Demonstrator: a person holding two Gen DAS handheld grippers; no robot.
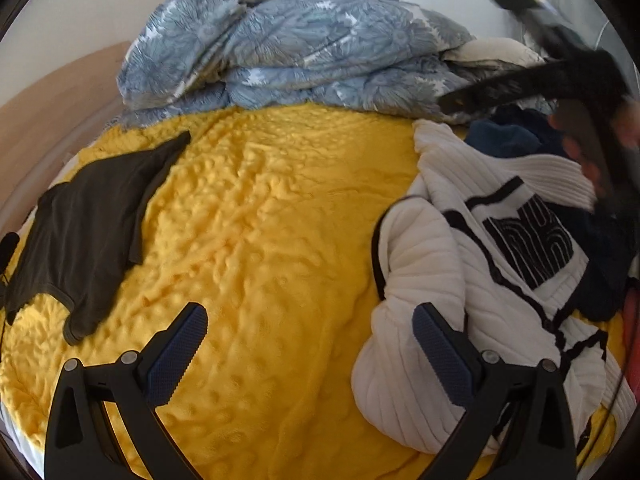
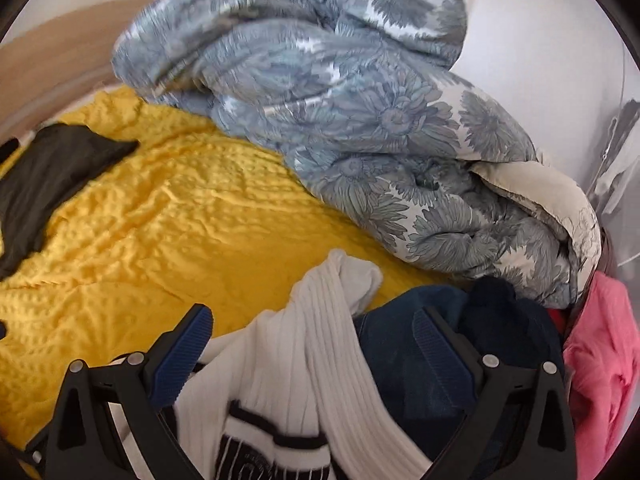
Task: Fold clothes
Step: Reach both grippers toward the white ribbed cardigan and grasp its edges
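Observation:
A white ribbed sweater (image 1: 460, 264) with black trim and a black patch lies crumpled at the right of the yellow blanket (image 1: 260, 220). My left gripper (image 1: 310, 330) is open above the bare blanket, its right finger beside the sweater. A dark grey garment (image 1: 88, 224) lies flat at the left. In the right wrist view my right gripper (image 2: 312, 332) is open over the white sweater (image 2: 316, 340) and a navy garment (image 2: 408, 352). The dark grey garment (image 2: 44, 176) shows at far left. In the left wrist view the right gripper's body (image 1: 560, 76) is blurred at upper right.
A bunched blue-grey floral duvet (image 1: 292, 44) fills the head of the bed, also seen as the duvet (image 2: 360, 120). A pink garment (image 2: 604, 352) lies at the right edge. A wooden bed frame (image 1: 52, 96) and white wall run along the left.

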